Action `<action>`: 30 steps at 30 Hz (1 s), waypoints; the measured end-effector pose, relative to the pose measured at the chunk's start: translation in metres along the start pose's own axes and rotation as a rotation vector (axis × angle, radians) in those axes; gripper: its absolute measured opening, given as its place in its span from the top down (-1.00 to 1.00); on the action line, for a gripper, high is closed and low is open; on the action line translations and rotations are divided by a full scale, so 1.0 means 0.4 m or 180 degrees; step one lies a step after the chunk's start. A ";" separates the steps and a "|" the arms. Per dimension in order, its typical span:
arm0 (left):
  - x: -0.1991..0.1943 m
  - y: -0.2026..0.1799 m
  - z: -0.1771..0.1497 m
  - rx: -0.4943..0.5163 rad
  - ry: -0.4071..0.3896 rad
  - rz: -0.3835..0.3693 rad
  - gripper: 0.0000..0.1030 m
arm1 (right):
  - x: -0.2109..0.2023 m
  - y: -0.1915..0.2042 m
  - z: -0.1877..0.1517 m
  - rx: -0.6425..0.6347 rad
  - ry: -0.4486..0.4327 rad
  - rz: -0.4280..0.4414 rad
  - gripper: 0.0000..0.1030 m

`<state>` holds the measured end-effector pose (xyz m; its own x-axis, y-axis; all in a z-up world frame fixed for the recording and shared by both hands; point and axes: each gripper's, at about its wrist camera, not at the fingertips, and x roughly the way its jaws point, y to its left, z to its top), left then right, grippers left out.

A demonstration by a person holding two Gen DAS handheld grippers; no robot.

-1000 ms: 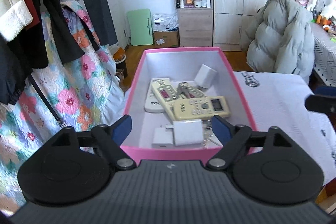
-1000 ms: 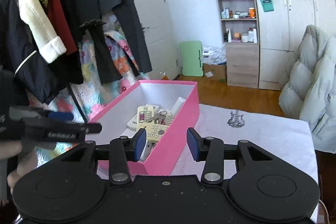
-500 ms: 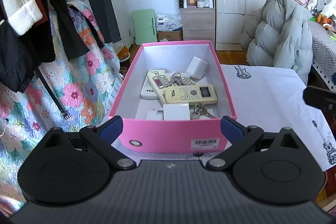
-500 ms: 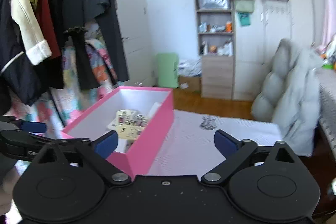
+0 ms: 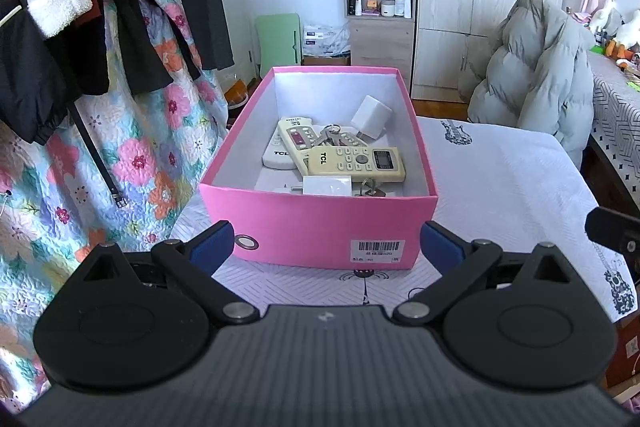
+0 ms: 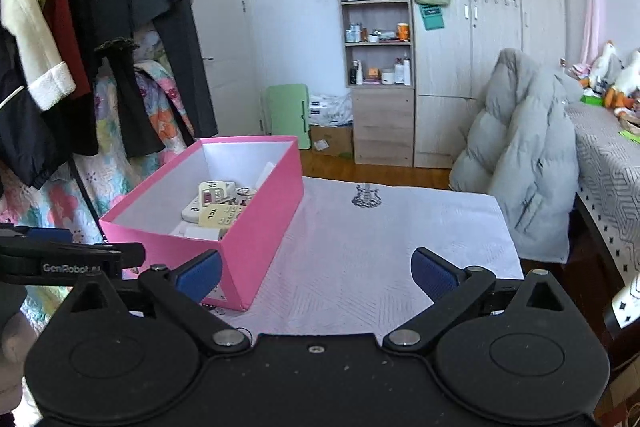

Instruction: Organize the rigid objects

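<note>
Pink cardboard box (image 5: 320, 223) sits at the white cloth's (image 6: 384, 239) left edge; bare cloth stretches rightward. Left gripper (image 5: 326, 247) and right gripper (image 6: 316, 273) gape wide, empty.

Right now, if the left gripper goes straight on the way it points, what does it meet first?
Probably the near end wall of the pink box, which sits straight ahead between the open jaws of the left gripper; depth is unclear.
</note>
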<state>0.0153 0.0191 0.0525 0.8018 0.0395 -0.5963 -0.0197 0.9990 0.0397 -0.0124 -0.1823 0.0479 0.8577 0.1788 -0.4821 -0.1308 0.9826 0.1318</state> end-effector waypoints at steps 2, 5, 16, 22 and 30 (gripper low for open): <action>-0.004 0.001 0.001 -0.0005 -0.0006 0.0005 -0.95 | -0.003 -0.003 0.000 0.0022 -0.0002 -0.0045 -0.98; -0.006 -0.001 0.005 0.0019 -0.0006 0.0025 -0.96 | -0.009 -0.003 0.005 0.0037 -0.0031 -0.0106 -0.98; 0.001 -0.011 0.042 0.0069 0.0137 0.0083 -1.00 | 0.008 0.013 0.045 0.0138 0.0146 -0.0203 -0.98; 0.002 -0.013 0.050 0.0086 0.0128 0.0049 -1.00 | 0.015 0.019 0.047 0.0131 0.0147 -0.0196 -0.98; 0.005 -0.018 0.045 0.0130 0.0137 0.0032 -1.00 | 0.016 0.011 0.037 0.0138 0.0171 -0.0235 -0.98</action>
<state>0.0278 0.0114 0.0652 0.7752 0.0512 -0.6296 -0.0025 0.9969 0.0780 -0.0003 -0.1776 0.0581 0.8362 0.1096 -0.5374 -0.0456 0.9903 0.1311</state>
